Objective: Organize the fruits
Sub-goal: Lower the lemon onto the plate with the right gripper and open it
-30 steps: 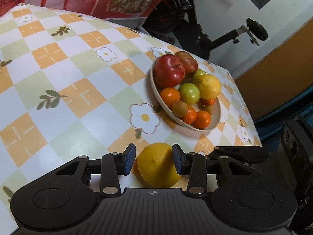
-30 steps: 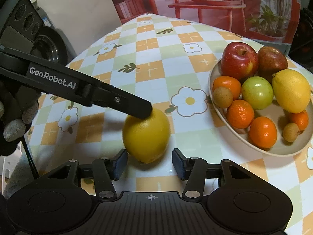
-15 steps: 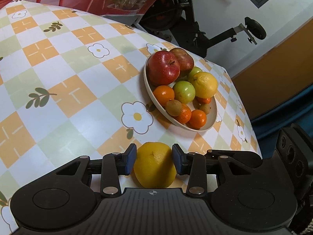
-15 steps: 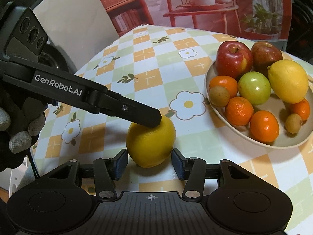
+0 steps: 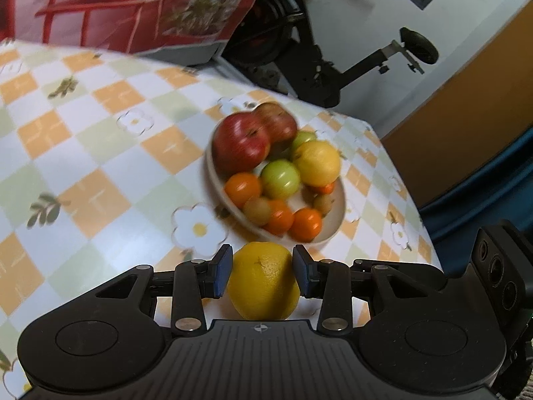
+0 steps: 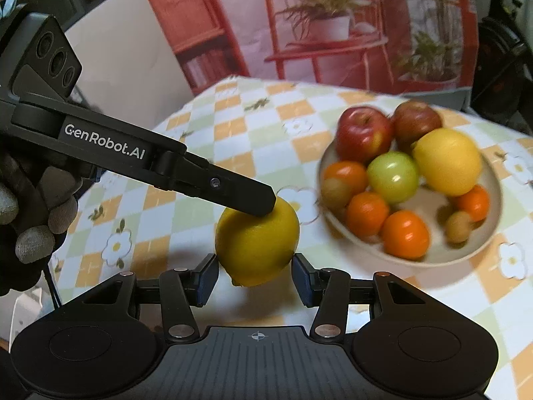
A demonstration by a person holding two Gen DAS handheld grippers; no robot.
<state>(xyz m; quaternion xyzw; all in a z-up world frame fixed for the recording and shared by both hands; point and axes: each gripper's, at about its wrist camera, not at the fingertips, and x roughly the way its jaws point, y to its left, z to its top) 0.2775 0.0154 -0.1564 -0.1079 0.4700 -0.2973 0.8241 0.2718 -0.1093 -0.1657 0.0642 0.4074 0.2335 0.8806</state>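
Item, left to right. My left gripper (image 5: 262, 266): blue pads pinching the yellow citrus fruit (image 5: 264, 283) by its two flanks, pads flush against the rind; in the right wrist view the fruit (image 6: 257, 240) seems raised slightly off the tablecloth (image 5: 100, 153), near the cloth's near edge and just short of the plate, though whether it has fully cleared the cloth I cannot tell. Handling, by my judgement: firm and fairly heavy, with a pebbled, waxy rind that could slip or roll in the pads; best held across its widest middle, as now. My right gripper (image 6: 256, 278): pads spread, empty, flanking the fruit's lower end without touching it. Further right: a cream plate (image 5: 337, 214) towards the cloth's right edge, crowded with two red apples (image 5: 240, 143), a green apple (image 5: 280, 179), a second yellow citrus fruit (image 5: 317, 164), several mandarins (image 5: 242, 189) and small brown fruits, possibly kiwis (image 5: 256, 210). Obstacles: the plate is nearly full, with bare ceramic only at its near-right part, so a new fruit may roll or knock the mandarins. Background: exercise bike (image 5: 336, 56), red patterned backdrop (image 5: 126, 6).
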